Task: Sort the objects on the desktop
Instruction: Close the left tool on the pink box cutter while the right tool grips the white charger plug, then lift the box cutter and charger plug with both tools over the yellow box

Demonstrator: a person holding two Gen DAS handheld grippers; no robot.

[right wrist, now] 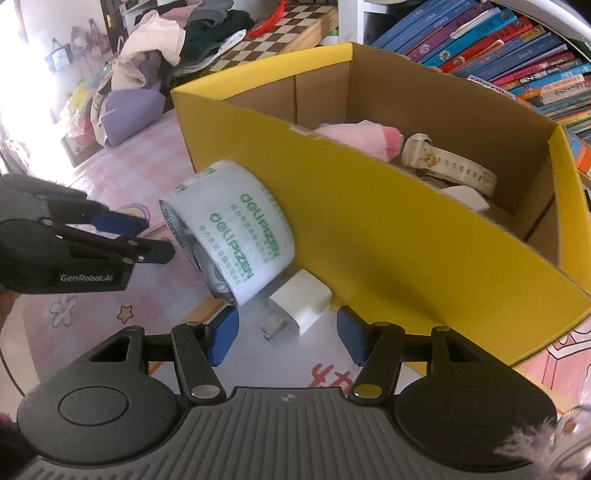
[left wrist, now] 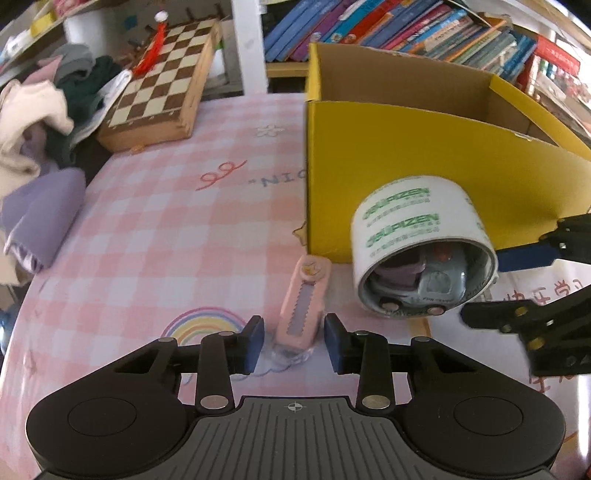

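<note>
Setting: pink checked tablecloth [left wrist: 155, 229] on a desk, bookshelf [left wrist: 406, 29] behind, a heap of clothes [left wrist: 44, 110] and a chessboard [left wrist: 162, 81] at the far left.
Cutter: the pink cutter [left wrist: 303, 306] lies on the cloth just in front of the yellow box [left wrist: 388, 184], its near end between the left gripper's fingers.
Handling: I judge it light, stiff plastic and a bit slick; a toothed slider runs along its top, so the flat long sides are the better place to pinch, low and near the middle.
Left gripper: left gripper [left wrist: 294, 341] has its jaws drawn in close on either side of the cutter, but a sliver of gap shows at each pad, so not yet pinching.
Plug: a white plug [right wrist: 299, 301] lies on the cloth just before the right gripper; probably light, hard and smooth, easiest taken across its flat faces.
Right gripper: right gripper [right wrist: 286, 334] hovers with jaws spread, nothing between them.
Obstacles: a tape roll [left wrist: 421, 247] stands on edge against the box with a toy car [left wrist: 417, 288] inside it, close to both items; it may roll if nudged.
Box: already holds a watch [right wrist: 447, 166] and something pink and soft [right wrist: 362, 138]; its tall near wall must be cleared.
</note>
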